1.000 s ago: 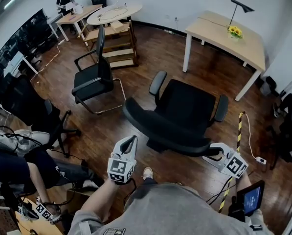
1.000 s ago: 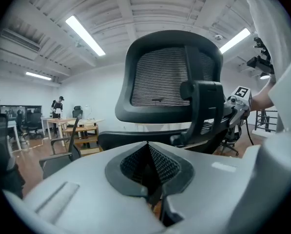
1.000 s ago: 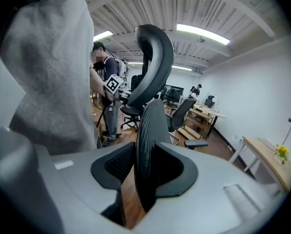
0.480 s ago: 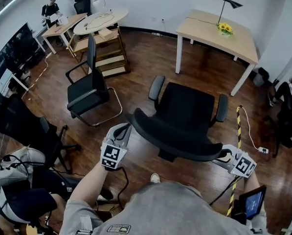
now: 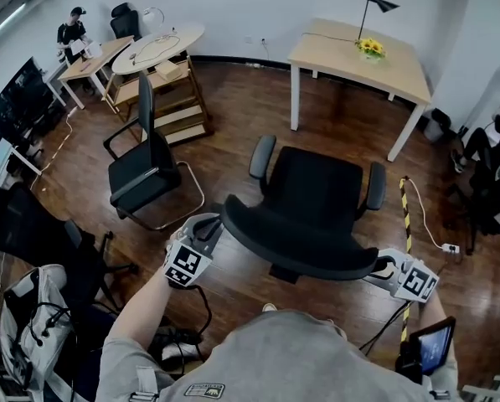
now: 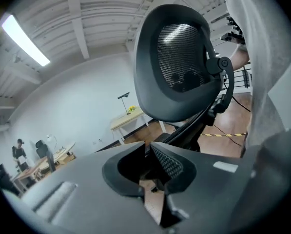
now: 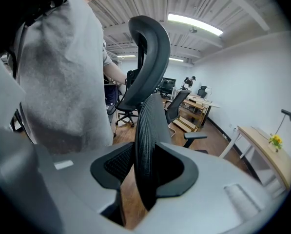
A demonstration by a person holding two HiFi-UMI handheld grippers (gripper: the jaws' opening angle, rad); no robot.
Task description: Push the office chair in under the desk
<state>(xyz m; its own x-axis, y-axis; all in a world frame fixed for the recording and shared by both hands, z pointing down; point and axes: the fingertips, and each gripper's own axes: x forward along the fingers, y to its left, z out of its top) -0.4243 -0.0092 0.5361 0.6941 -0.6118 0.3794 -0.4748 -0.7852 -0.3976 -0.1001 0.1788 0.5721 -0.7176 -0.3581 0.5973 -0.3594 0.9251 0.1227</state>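
The black office chair (image 5: 317,182) stands mid-floor, its seat facing the light wooden desk (image 5: 400,74) at the far wall, well apart from it. My right gripper (image 5: 377,267) is shut on the right edge of the chair's curved mesh backrest (image 5: 296,245); that edge (image 7: 145,145) fills the space between the pads. My left gripper (image 5: 213,225) sits at the backrest's left end. Its jaws have just been opening and stand a narrow slit apart (image 6: 147,152) with nothing between them. The chair's back (image 6: 179,57) rises just beyond them.
A black sled-base chair (image 5: 141,170) stands left of the office chair. Behind it are a wooden shelf unit (image 5: 170,111) and a round table (image 5: 157,38). A yellow-black cable strip (image 5: 405,216) and power strip (image 5: 451,248) lie right. A backpack (image 5: 32,325) and dark chairs crowd the left.
My left gripper has swung up and leftwards from below the backrest to its left end, rolling as it went. The right gripper stays clamped on the right edge.
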